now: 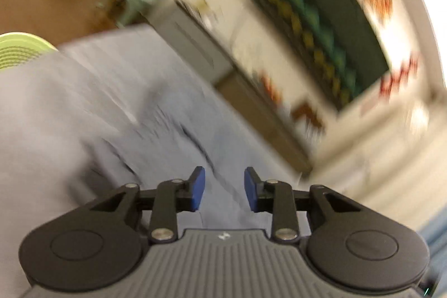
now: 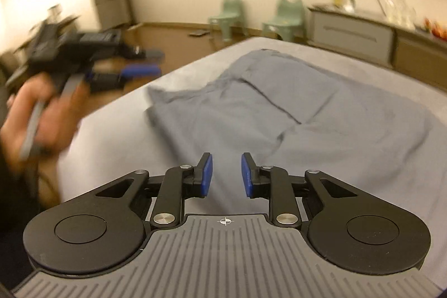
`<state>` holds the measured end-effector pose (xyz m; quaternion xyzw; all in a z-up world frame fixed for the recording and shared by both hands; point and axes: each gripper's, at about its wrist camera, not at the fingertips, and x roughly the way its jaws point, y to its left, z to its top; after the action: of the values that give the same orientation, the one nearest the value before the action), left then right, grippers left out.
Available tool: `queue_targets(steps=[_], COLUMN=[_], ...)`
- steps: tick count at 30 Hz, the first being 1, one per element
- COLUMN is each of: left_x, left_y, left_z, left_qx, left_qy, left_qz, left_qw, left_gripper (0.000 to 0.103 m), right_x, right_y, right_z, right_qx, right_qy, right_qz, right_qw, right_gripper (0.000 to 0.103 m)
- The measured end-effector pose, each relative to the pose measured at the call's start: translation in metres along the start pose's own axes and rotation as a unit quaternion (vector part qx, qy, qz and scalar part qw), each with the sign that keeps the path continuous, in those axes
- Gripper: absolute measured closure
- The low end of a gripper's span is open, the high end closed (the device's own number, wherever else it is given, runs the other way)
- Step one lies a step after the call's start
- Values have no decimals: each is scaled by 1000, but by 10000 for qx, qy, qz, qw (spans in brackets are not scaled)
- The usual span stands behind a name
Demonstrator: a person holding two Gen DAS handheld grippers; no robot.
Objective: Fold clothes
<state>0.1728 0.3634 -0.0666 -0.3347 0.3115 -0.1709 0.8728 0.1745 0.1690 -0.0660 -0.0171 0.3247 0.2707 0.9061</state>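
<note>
A grey-blue, thin cotton-like garment [image 2: 279,113] lies partly folded on the pale grey cloth-covered table [image 2: 117,113], spread from the middle of the right wrist view toward two o'clock, with a dark seam running diagonally across it. It looks light, limp and easily creased, so it will sag and trail when lifted rather than keep any shape; a pinch on a single layer could slip.

The right gripper [image 2: 226,175] hangs above the near edge of the garment, its blue pads set a narrow way apart with nothing between them. The left gripper [image 1: 225,189] is likewise narrowly parted and empty over the cloth; in the right wrist view it appears blurred at nine o'clock, carried in a hand [image 2: 36,113].

Good holds would probably be the corner at ten o'clock and the near hem, taken right at the edge.
</note>
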Motion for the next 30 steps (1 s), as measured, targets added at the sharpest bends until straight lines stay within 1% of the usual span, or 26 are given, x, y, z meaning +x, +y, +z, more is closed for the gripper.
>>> queue_targets(steps=[1, 2, 3, 4, 5, 6, 7, 8, 9, 10, 11, 12, 13, 14, 15, 16, 17, 18, 19, 20, 23, 24, 25, 27, 29, 30], left_x=[14, 23, 29, 34, 33, 31, 30, 29, 28, 28, 28, 28, 28, 28, 28, 28, 28, 29, 29, 29, 27, 27, 27, 28, 30, 31], left_y=[-9, -8, -1, 11, 17, 23, 29, 33, 34, 33, 28, 25, 22, 19, 18, 17, 18, 18, 18, 18, 18, 17, 15, 9, 2, -1], left_z=[-5, -11, -17, -22, -24, -26, -28, -29, -30, -29, -29, -29, -30, -30, -28, -27, -26, -26, -25, -25, -23, -23, -24, -26, -29, -29], left_qx=[212, 235, 62, -234, -369, -505, -646, -816, -906, -884, -806, -704, -601, -513, -535, -562, -618, -630, -641, -653, -701, -720, -745, -675, -621, -614], left_qy=[231, 401, 579, 792, 803, 814, 823, 817, 812, 811, 808, 808, 809, 809, 808, 807, 797, 766, 735, 703, 530, 466, 440, 406, 361, 338], left_qz=[107, 399, 644, 811, 790, 769, 739, 649, 614, 646, 713, 782, 851, 913, 922, 930, 932, 962, 993, 1023, 1218, 1293, 1339, 1476, 1630, 1700], left_qw=[9995, 9981, 9962, 9933, 9929, 9924, 9918, 9912, 9907, 9907, 9909, 9912, 9913, 9912, 9910, 9908, 9905, 9904, 9903, 9901, 9887, 9879, 9872, 9859, 9840, 9829], left_gripper=[73, 73, 77, 88, 97, 99, 99, 99, 99, 99, 99, 99, 99, 99, 99, 99, 99, 99, 99, 99, 99, 99, 99, 99, 99, 99], right_x=[16, 30, 41, 47, 48, 44, 40, 36, 28, 16, 4, -8, -25, -50, -75, -98, -122, -145, -169, -191, -241, -252, -258, -266, -269, -270], right_y=[1, 4, 10, 18, 24, 29, 33, 34, 27, 17, 7, -3, -15, -33, -54, -77, -105, -136, -171, -206, -291, -313, -327, -350, -369, -378], right_z=[1, -1, -7, -16, -22, -27, -31, -34, -36, -37, -38, -39, -42, -49, -57, -67, -78, -91, -105, -119, -162, -173, -180, -184, -184, -184], right_qx=[46, 17, -139, -407, -646, -859, -1072, -1155, -1056, -898, -740, -581, -365, -97, 150, 368, 594, 868, 1259, 1701, 2614, 2730, 2646, 2606, 2501, 2430], right_qy=[115, 271, 407, 524, 566, 542, 518, 511, 499, 469, 439, 409, 278, 75, -70, -150, -168, -133, -65, 14, 343, 432, 451, 429, 428, 418], right_qz=[-17, -6, -16, -43, -98, -176, -255, -283, -279, -284, -289, -294, -338, -473, -706, -1033, -1460, -1935, -2413, -2814, -3588, -3756, -3872, -3957, -4011, -4004], right_qw=[9999, 9996, 9991, 9978, 9963, 9947, 9926, 9916, 9928, 9944, 9959, 9970, 9984, 9988, 9974, 9939, 9874, 9772, 9622, 9444, 8954, 8846, 8821, 8796, 8802, 8826], right_gripper=[78, 81, 87, 88, 87, 88, 88, 88, 88, 86, 83, 73, 59, 53, 47, 47, 47, 48, 49, 50, 51, 50, 51, 50, 47, 44])
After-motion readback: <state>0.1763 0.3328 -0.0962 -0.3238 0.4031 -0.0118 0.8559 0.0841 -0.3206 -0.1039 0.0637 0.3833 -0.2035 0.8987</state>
